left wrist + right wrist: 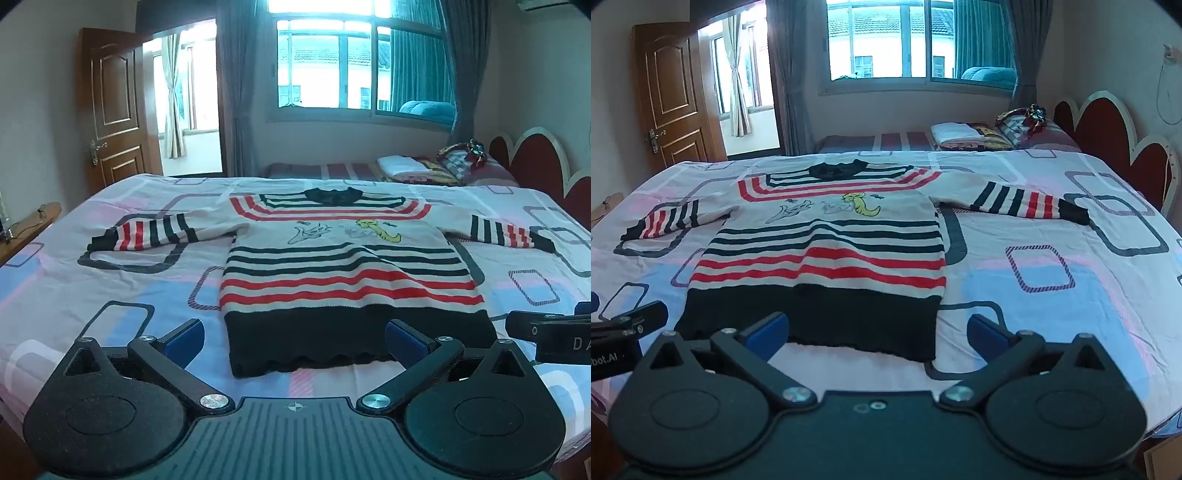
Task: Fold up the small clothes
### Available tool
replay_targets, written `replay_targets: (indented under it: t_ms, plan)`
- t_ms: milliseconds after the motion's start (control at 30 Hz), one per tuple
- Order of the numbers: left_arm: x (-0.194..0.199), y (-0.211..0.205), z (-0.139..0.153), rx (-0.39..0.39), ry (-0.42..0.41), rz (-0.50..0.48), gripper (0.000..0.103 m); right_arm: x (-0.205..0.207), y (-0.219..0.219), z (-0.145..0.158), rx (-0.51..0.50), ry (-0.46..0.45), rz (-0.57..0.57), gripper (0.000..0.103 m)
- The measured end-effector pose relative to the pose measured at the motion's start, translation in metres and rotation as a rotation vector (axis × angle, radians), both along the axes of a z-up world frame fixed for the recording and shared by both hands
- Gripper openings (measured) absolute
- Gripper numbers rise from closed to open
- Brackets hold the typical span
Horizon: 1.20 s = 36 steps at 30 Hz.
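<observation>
the sweater [343,266] is laid flat on the bed [74,288], front up, collar at the far end and black hem [354,339] nearest both grippers. its long axis runs straight away from them; the sleeves are spread sideways. the left gripper [294,338] is held wide open and empty, just short of the hem, roughly centred on it. the right gripper [878,330] is likewise wide open and empty, facing the hem's right corner. the left sleeve [144,234] is judged nearer the left gripper, the right sleeve [1030,201] nearer the right. open bed is seen on both sides for folding inward; the near bed edge lies close beneath the grippers.
</observation>
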<state>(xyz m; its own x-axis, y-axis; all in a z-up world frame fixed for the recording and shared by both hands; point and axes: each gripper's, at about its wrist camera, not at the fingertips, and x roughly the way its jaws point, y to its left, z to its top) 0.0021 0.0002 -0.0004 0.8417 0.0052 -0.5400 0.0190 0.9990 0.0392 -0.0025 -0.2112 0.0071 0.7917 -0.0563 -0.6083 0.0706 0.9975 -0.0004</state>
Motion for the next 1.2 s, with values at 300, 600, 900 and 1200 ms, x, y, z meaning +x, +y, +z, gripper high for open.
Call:
replay_targets:
  t_ms: [300,600,900,1200]
  plan:
    - [-0.007,0.005,-0.002,-0.005,-0.02,0.001,0.103,0.0,0.01,-0.003,-0.003,-0.012,0.007,0.102]
    - [-0.003,0.001,-0.003,-0.008,-0.006,-0.001,0.103,0.003,0.006,0.001,-0.001,-0.003,0.02,0.102]
    - [0.001,0.004,-0.002,-0.018,-0.001,0.009,0.103,0.006,0.009,0.002,-0.005,-0.008,0.024,0.102]
    - [0.002,0.006,-0.004,-0.024,0.001,0.011,0.103,0.01,0.014,0.002,-0.012,-0.006,0.03,0.102]
